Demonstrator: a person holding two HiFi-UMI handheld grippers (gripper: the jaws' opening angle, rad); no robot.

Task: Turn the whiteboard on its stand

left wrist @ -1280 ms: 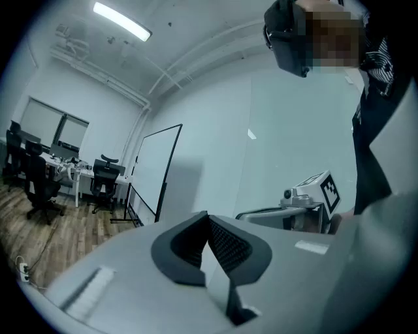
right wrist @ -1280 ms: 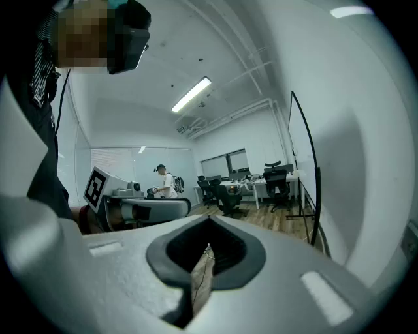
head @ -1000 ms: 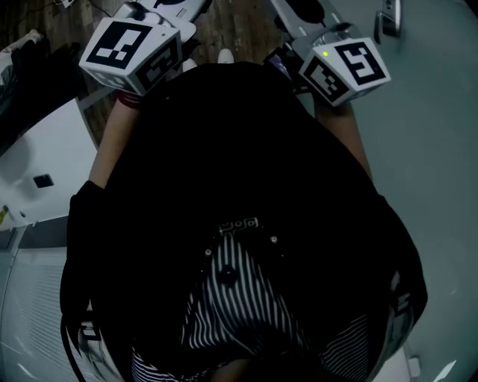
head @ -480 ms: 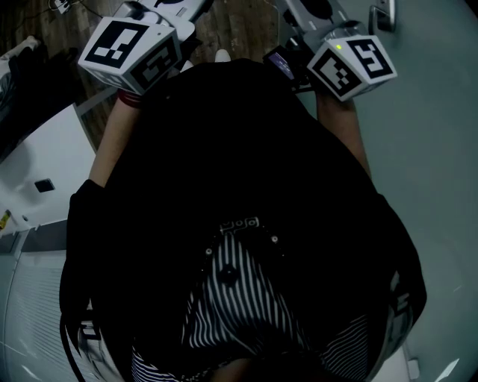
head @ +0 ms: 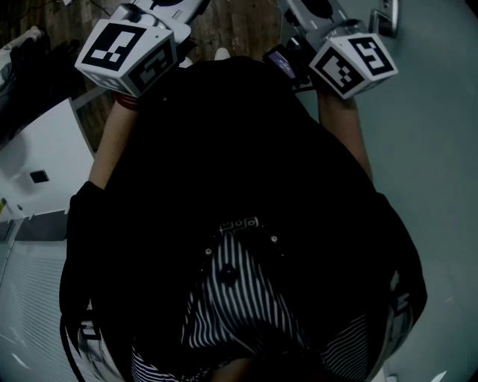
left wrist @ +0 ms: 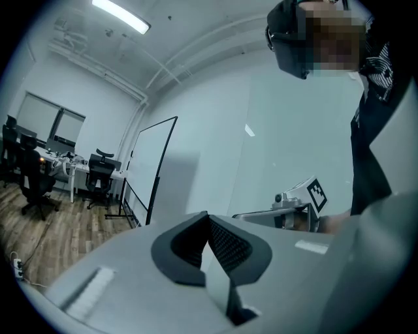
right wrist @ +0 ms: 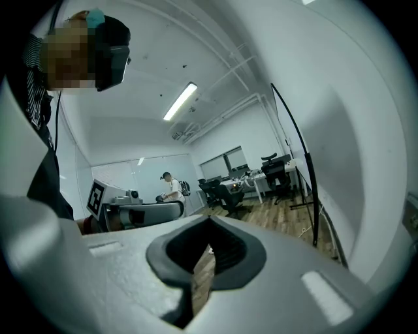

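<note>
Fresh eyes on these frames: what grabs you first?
The person's dark top fills the head view, with the left marker cube and right marker cube at its top edge. In the left gripper view, a black-framed whiteboard stands on its stand by the wall, far beyond the left hand-held gripper, whose jaws are together on nothing.

We are in an open-plan office.
In the left gripper view we see black office chairs (left wrist: 99, 177) at white desks (left wrist: 62, 171) at nine o'clock, a wood floor (left wrist: 59, 241) at eight, a framed whiteboard (left wrist: 149, 166) on its stand at ten, and a ceiling strip light (left wrist: 121, 15) at eleven.
</note>
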